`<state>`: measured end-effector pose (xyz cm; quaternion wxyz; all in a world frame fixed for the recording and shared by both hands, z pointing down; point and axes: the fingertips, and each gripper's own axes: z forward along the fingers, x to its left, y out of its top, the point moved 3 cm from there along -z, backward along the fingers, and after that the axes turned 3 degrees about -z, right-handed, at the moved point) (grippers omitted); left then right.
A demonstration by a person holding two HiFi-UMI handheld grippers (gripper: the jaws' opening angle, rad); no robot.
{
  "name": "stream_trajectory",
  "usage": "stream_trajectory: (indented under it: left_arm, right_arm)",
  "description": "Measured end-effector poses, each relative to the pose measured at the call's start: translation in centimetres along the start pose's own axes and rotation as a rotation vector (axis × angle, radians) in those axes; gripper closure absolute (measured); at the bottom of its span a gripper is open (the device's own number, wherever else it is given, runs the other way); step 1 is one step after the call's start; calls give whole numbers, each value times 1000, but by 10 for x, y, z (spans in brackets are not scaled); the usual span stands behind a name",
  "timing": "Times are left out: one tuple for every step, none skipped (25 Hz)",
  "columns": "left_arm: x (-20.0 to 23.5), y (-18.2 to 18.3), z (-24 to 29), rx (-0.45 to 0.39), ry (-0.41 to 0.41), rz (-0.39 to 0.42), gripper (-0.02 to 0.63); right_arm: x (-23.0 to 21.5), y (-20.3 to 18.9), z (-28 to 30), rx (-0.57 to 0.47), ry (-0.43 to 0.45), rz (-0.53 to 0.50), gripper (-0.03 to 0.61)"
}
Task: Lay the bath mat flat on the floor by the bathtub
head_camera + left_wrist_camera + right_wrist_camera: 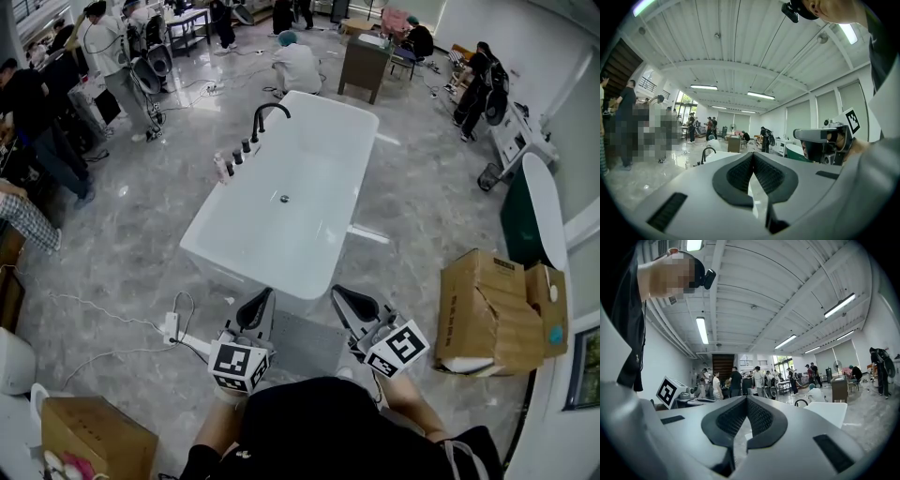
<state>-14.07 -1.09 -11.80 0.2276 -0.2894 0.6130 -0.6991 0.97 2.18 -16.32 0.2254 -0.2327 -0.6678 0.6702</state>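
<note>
**Mat down at the tub end, both claws shut on nothing**

Bath mat (305, 345): grey, textured, on the stone floor just beside the near short end of the bathtub (309, 150). Far edge hidden under the white rim, so touching the tub or not, impossible to tell. Flat by the look, with no fold or lifted corner visible, though the near part is covered by the person's dark top. Probably set square to the tub end for stepping out onto it.

Left gripper (262, 298) and right gripper (342, 295): held level, side by side, pointing toward the tub, one above each side of the mat and apart from it. Both claws narrow to the limit, pads pressed together in each gripper view. No cloth caught between them, only a thin pale slit lower down. Spaced about as wide as the mat, most likely for lining up with its two sides or for checking it from above; hard to judge which.

Power strip (172, 326) with its white cable on the floor to the left, torn cardboard box (492, 314) to the right. Both well apart from the mat and not in the way.

Judging by this position, task close to finished, perhaps with only a small straightening left. Worth noting for that: a thin mat flat on hard floor, not easy to pinch at the edge without opening the claws first
</note>
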Motion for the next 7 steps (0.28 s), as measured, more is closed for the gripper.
stream_trajectory:
  left_arm:
    - [0,0,0,2,0,1,595]
    - [1,0,1,4,1,3,595]
    - [1,-1,1,6,1,4,595]
    - [2,-1,1,6,1,5,595]
    - [3,-1,1,7,0,5,595]
    - [4,-2,2,7,0,5,595]
    - [5,-2,2,7,-1,5,595]
  right_arm:
    - [-1,0,0,2,-1,0,554]
    - [-2,-1,1,4,-3,0,554]
    - [-2,-2,1,6,-4,-1,554]
    - [-3,-2,1,7,-6,-3,554]
    - [-3,-3,2,9,-7,-5,554]
    - [-3,-4,3,11,-8,-7,554]
    - [-3,-4,3,14,-9,-9,554]
